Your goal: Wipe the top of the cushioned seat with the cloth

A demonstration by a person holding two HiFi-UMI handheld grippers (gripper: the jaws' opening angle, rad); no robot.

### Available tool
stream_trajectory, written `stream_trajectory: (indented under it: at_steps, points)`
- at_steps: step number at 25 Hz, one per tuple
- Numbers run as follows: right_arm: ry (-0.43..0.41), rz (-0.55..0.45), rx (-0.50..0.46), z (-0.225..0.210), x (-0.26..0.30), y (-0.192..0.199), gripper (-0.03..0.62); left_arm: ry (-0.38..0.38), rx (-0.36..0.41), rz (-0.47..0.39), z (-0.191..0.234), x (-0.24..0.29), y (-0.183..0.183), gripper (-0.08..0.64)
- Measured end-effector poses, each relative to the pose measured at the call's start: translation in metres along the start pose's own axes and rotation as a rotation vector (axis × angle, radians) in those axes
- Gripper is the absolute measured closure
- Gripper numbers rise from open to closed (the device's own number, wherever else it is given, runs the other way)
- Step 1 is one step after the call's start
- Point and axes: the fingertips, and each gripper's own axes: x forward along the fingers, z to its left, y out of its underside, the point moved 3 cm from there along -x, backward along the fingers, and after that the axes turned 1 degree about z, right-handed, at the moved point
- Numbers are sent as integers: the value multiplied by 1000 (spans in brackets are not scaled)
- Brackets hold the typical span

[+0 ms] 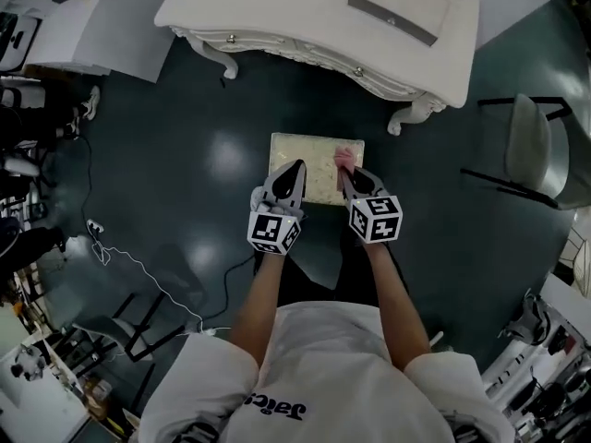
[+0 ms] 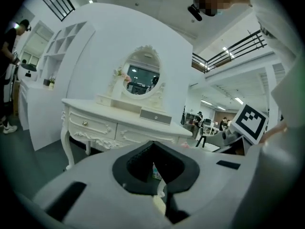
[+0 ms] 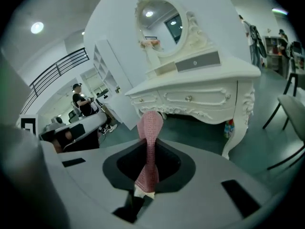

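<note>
a person stands over the cushioned seat point(image 1: 303, 158), a tool in each hand, with the white dressing desk point(image 1: 305, 26) just beyond the seat's far edge. the right tool point(image 1: 351, 179) is clenched on a pink cloth point(image 1: 344, 160), which in the right gripper view rises from between the jaws as a narrow upright fold. from the head view the cloth sits above the seat's near right corner. the tool looks level toward the desk rather than down, so the cloth appears to be held over the cushion, not pressed flat on it. the left tool point(image 1: 292, 175) hovers over the seat's near edge, just beside the right one. its jaws are drawn together on nothing. the cloth is in hand and at the seat, so the pickup appears done. the cushion shows no mark of wiping either way, and by this reading nearly all of its top, from the near right corner across to the far left, is left to cover.
</note>
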Motion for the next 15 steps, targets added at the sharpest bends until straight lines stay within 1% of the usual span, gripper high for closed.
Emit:
stream_trajectory:
  at_steps: [3,6,8,10,13,15]
  points:
    - [14,72,110,-12,55,27,566,-19,-23,28,49,15,33,548]
    - [6,152,199,-9,114,58,566,3,-31,85,98,22,69,548]
    - [18,176,251,-6,157,77,566,35,-49,125,132,29,97,548]
    - [26,190,306,-1,198,92,566,49,-72,152,166,35,120,548]
    - [12,217,370,14,248,111,566,40,-95,179,206,32,144,548]
    - [-6,237,380,24,278,121,566,33,-107,187,224,30,155,548]
